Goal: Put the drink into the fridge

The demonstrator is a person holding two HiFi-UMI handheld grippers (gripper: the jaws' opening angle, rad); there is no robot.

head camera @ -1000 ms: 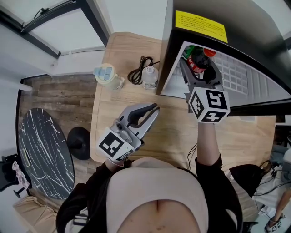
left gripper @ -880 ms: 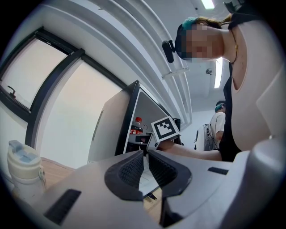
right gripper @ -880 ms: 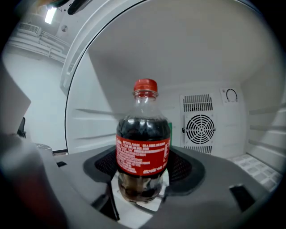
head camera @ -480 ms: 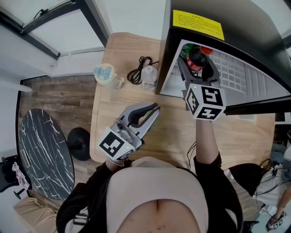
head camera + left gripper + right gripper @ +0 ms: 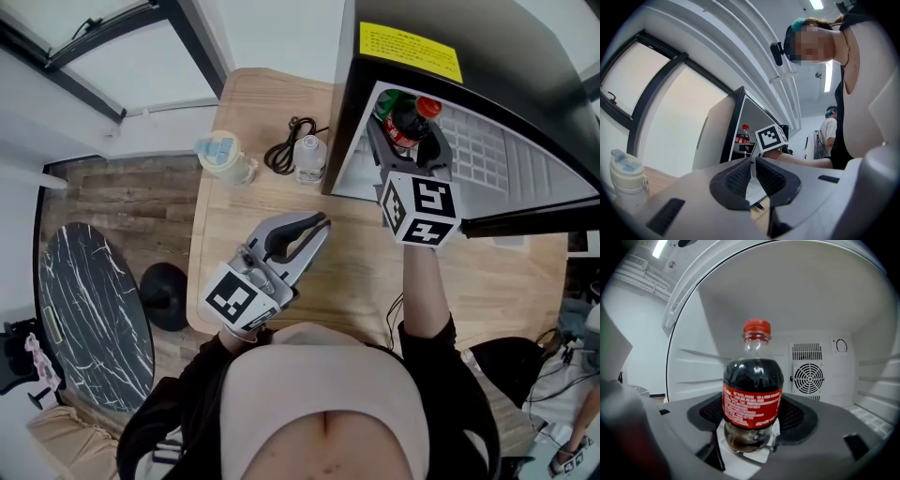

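On the left, the grey left gripper hangs idle over the light wooden table, fingers together on nothing. On the right, the right gripper is clamped low round the dark cola bottle with red cap and label, just inside the mouth of the black-cased, white-lined fridge. The risk, as I see it: let go before the base is seated and this tall bottle tips. Whether it is down, I can't tell.

claw clamping cola bottle, fridge interior
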